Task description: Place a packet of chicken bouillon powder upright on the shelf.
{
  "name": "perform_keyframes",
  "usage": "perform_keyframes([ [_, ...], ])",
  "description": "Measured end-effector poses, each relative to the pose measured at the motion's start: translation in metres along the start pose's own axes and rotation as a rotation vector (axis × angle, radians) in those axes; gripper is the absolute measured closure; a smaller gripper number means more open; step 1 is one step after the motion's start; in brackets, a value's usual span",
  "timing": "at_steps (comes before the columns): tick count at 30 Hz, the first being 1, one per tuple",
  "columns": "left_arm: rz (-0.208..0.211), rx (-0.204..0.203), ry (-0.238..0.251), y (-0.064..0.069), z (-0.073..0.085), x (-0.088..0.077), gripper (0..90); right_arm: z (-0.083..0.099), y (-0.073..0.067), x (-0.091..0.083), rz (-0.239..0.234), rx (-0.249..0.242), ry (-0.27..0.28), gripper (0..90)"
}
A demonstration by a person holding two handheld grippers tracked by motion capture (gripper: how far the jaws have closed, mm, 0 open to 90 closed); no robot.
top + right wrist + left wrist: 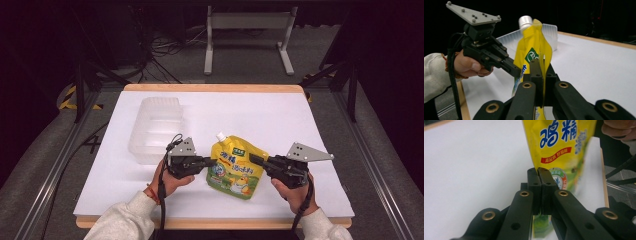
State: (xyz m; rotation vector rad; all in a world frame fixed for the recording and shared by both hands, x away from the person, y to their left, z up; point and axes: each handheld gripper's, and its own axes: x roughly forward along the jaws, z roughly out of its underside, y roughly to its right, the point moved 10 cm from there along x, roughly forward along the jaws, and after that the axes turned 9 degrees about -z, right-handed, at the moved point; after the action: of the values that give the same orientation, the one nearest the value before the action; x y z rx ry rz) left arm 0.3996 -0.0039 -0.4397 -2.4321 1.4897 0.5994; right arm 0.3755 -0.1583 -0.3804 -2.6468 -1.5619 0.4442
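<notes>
A yellow spout pouch (235,170) with blue lettering and a white cap (220,135) is held between my two grippers, near the front of the white table (270,115). My left gripper (212,161) is shut on the pouch's left edge. In the left gripper view its pads (538,173) meet on the edge of the pouch (564,142). My right gripper (252,158) is shut on the right edge. In the right gripper view the jaws (541,65) pinch the pouch (531,40), which stands upright with its cap (525,21) on top, and the left gripper (516,72) bites in from the other side.
A clear plastic container (155,127) sits on the table's left half, just behind the left hand; it appears behind the pouch (549,31) in the right gripper view. A grey metal stand (247,22) and cables lie on the floor beyond the table's far wooden edge.
</notes>
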Motion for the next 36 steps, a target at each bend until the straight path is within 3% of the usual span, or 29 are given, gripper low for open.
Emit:
perform_keyframes([
  [4,-0.018,0.021,0.031,0.001,-0.009,-0.008,90.0,-0.015,-0.002,-0.001,0.002,-0.021,0.028,90.0],
  [15,-0.089,0.017,0.08,-0.015,-0.023,-0.029,90.0,-0.037,-0.009,0.012,-0.01,-0.073,0.041,90.0],
  [28,-0.18,0.009,0.124,-0.04,-0.031,-0.053,90.0,-0.065,-0.015,0.041,-0.03,-0.156,0.039,90.0],
  [36,-0.225,-0.001,0.131,-0.054,-0.03,-0.065,90.0,-0.074,-0.013,0.059,-0.036,-0.168,0.039,90.0],
])
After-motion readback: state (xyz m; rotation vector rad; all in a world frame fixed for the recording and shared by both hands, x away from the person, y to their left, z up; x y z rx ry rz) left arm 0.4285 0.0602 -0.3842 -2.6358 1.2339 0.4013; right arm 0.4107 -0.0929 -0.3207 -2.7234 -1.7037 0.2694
